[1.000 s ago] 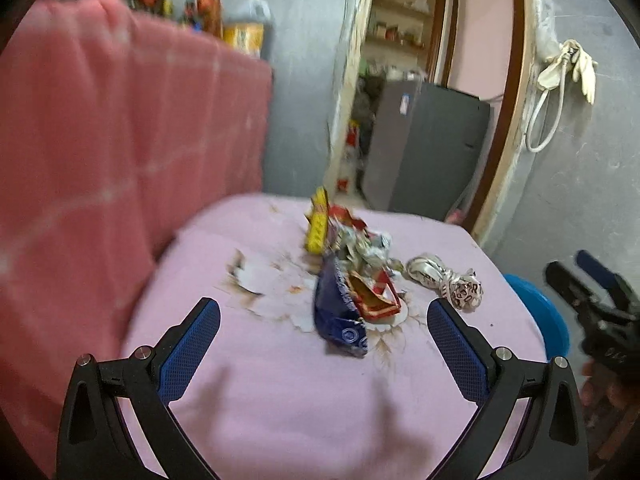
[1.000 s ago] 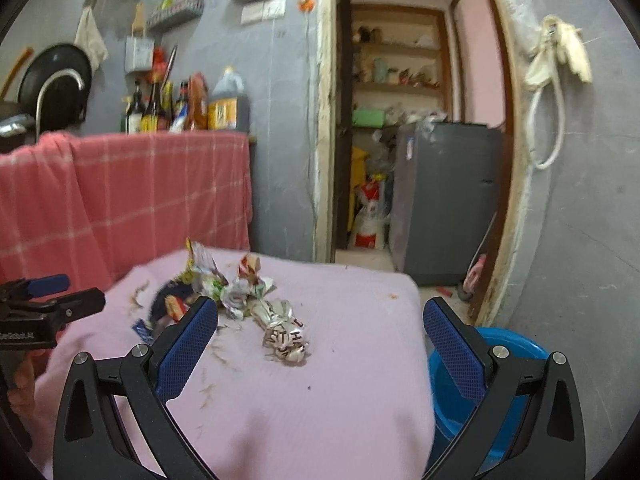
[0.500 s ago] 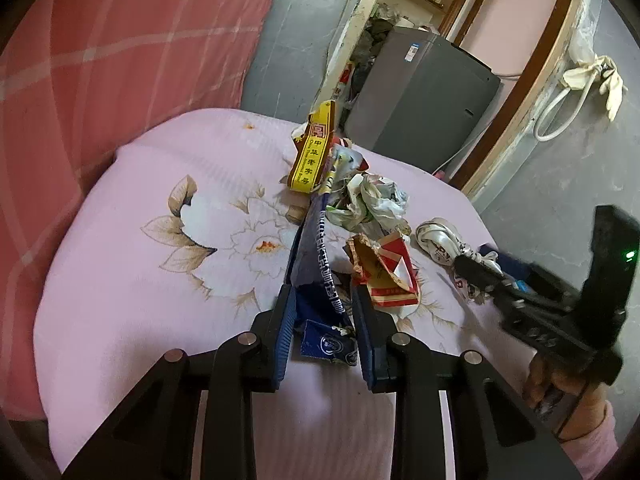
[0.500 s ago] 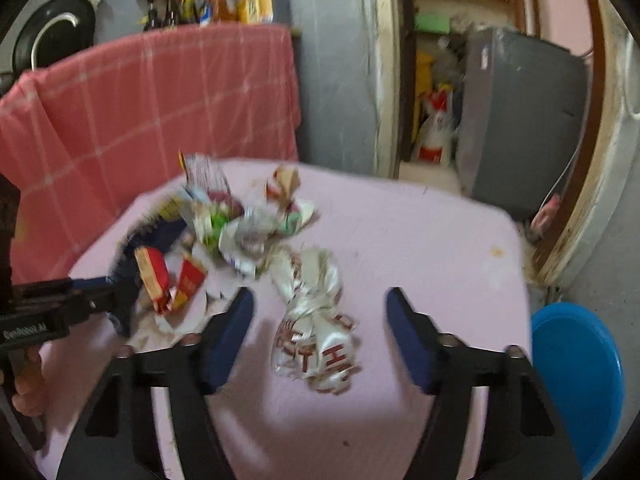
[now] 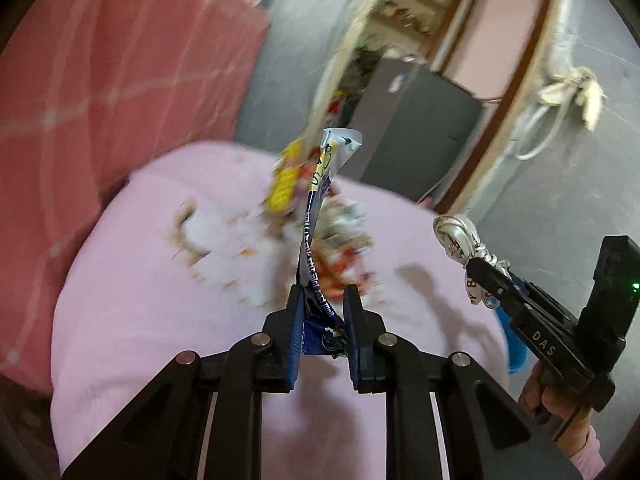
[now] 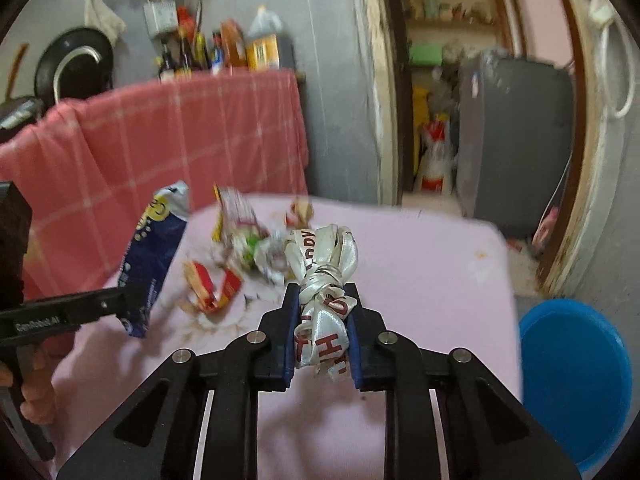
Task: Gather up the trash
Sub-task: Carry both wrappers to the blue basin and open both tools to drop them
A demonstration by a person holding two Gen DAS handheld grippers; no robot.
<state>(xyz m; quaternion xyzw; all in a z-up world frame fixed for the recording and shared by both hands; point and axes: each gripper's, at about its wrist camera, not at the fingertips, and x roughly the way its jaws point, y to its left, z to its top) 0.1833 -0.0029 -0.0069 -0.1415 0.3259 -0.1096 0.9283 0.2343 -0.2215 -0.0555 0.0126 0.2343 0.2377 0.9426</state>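
Observation:
My left gripper has its jaws closing on the lower end of a long blue snack wrapper. The wrapper stands up off the pink table. In the right wrist view the same wrapper hangs from the left gripper at the left edge. My right gripper has its jaws closing on a crumpled white ribbon bundle with red letters, pinched between both pads. The left wrist view shows that bundle held at the right gripper's tip. A blurred pile of wrappers stays on the table.
A blue bin stands on the floor right of the table's edge. A red checked cloth hangs behind the table at the left. A grey cabinet stands by the doorway. A torn red and yellow carton lies by the pile.
Both grippers went from wide open to shut. The left took the blue wrapper and raised it off the table. The right took the white ribbon bundle and lifted it.

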